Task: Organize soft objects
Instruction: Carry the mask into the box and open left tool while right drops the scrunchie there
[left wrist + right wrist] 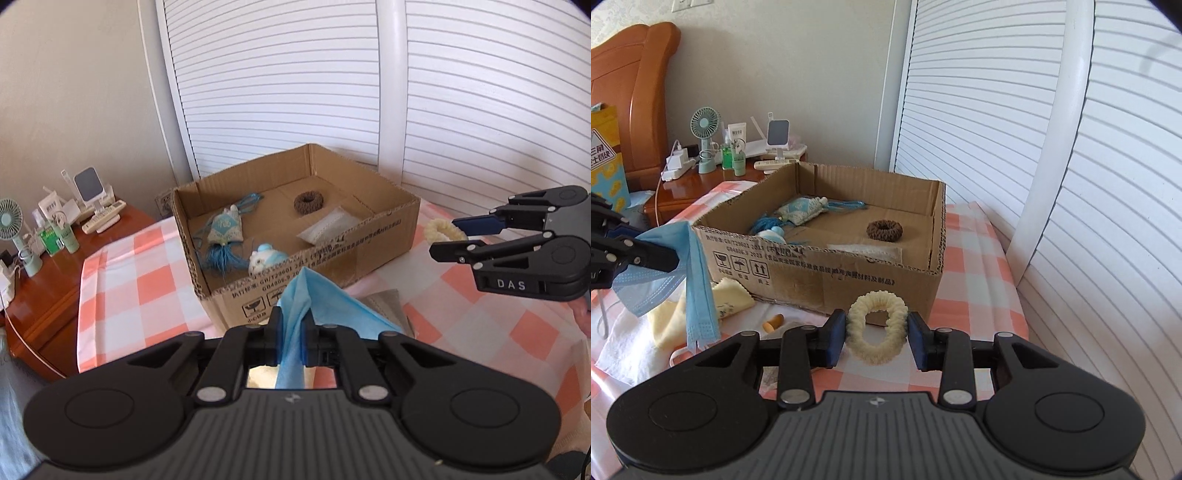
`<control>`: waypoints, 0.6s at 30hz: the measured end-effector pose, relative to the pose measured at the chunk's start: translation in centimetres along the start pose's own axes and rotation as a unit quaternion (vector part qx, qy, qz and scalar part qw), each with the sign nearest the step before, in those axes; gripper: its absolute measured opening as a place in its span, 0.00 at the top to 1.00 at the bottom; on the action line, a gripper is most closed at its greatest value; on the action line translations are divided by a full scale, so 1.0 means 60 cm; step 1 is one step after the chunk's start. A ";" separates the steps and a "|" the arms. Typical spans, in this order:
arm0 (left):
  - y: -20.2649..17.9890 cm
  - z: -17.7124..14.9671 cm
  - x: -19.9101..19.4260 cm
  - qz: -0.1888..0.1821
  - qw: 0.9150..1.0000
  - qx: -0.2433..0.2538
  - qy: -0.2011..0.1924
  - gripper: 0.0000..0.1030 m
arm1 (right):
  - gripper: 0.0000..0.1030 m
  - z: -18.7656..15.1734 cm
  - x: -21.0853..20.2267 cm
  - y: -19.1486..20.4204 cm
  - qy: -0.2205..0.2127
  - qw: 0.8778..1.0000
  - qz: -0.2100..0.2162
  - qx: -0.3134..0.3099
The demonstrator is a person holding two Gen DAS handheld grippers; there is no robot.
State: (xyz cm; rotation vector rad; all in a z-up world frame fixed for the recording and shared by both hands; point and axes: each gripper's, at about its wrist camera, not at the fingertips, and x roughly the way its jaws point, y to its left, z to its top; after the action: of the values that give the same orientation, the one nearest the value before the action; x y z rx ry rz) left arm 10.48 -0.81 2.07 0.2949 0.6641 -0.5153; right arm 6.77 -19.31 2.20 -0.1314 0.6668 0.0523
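Two grippers shared the scene, each with something soft in its grasp. From the left wrist view, the left gripper (291, 332) had its fingers pressed together on a blue face mask (314, 299), the fabric bunched between the pads and trailing down behind them. Just ahead stood the cardboard box (369, 236) on a checked cloth (140, 280). Inside the box lay a tasselled blue sachet (223, 230), a small blue-and-white plush (264, 258) near the front wall, a brown scrunchie (308, 201) toward the back, and a pale flat pouch (328, 225). At the right edge the right gripper (448, 236) hung beside the box, and a cream scrunchie (437, 229) sat between its fingers (only partly visible from this side).

From the right wrist view, the right gripper (877, 334) was clamped on the cream scrunchie (877, 328), which was squeezed into an oval between the two pads, just in front of the box's near wall (820, 277). The left gripper (661, 256) entered from the left edge, holding the face mask (690, 280), which drooped over a yellow cloth (729, 295) on the bed. A small orange object (774, 322) lay between that cloth and the box. Beyond, a bedside table (683, 194) carried a green desk fan (705, 140).
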 end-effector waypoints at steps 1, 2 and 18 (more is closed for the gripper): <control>0.002 0.005 -0.003 0.000 1.000 0.001 -0.002 0.93 | 0.60 0.002 -0.005 0.000 -0.003 1.000 0.002 0.000; 0.003 0.009 -0.006 -0.002 1.000 0.001 -0.004 0.93 | 0.60 0.003 -0.009 0.000 -0.005 1.000 0.004 -0.001; 0.016 0.148 0.045 0.008 0.999 0.028 -0.046 0.93 | 0.60 0.028 -0.026 -0.024 -0.031 0.999 0.019 0.012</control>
State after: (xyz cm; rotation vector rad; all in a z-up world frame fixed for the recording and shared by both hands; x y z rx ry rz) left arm 17.33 -4.66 7.06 0.3274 0.5587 -0.5304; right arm 6.73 -20.53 4.62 -0.0928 0.6073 0.0840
